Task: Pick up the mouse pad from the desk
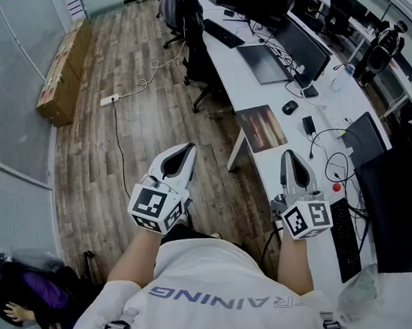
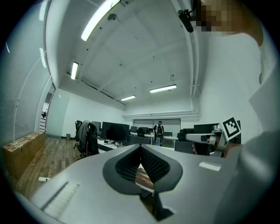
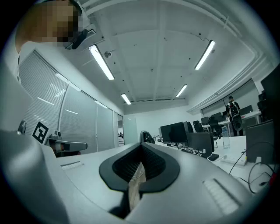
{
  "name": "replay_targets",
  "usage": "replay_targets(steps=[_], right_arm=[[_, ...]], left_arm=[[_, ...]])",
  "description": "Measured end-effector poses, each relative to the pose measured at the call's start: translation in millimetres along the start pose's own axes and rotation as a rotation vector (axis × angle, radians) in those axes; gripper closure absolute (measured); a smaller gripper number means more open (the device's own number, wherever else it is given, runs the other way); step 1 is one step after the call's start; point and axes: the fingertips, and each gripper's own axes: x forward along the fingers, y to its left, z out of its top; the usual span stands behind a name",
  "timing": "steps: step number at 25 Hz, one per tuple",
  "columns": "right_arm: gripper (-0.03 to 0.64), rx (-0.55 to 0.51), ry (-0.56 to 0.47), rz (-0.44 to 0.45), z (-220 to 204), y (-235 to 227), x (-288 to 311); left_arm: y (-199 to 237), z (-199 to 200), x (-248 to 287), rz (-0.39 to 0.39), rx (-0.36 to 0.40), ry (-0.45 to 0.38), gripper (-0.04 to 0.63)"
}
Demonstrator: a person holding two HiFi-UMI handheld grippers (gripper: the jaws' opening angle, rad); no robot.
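The mouse pad (image 1: 261, 127), a rectangle with a brown and orange print, lies flat near the front edge of the long white desk (image 1: 288, 140). Both grippers are held level in front of the person's chest. My left gripper (image 1: 187, 149) hangs over the wooden floor, left of the desk and nearer than the pad; its jaws are shut with nothing in them. My right gripper (image 1: 292, 153) is over the desk just on the near side of the pad, also shut and empty. In the left gripper view its tips (image 2: 141, 152) meet; so do the right gripper's tips (image 3: 141, 149).
On the desk are a black mouse (image 1: 289, 107), a grey mat (image 1: 264, 63), a keyboard (image 1: 345, 239), loose cables and several monitors. An office chair with a jacket (image 1: 198, 56) stands by the desk. Cardboard boxes (image 1: 64, 71) and a power strip (image 1: 109, 100) sit on the floor.
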Motion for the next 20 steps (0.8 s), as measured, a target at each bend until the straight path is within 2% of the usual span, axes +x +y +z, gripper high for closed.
replay_targets(steps=[8,16,20], right_arm=[[0.605,0.038,-0.002,0.019,-7,5,4],[0.605,0.020,0.006,0.005,-10,2,5],[0.604,0.039,-0.038,0.010,-3,1,5]], left_arm=[[-4,-1,1,-0.025,0.002,-0.001,0.595],[1,-2,4,-0.023,-0.001,0.010,0.595],[8,-8,2,-0.002,-0.009,0.040,0.595]])
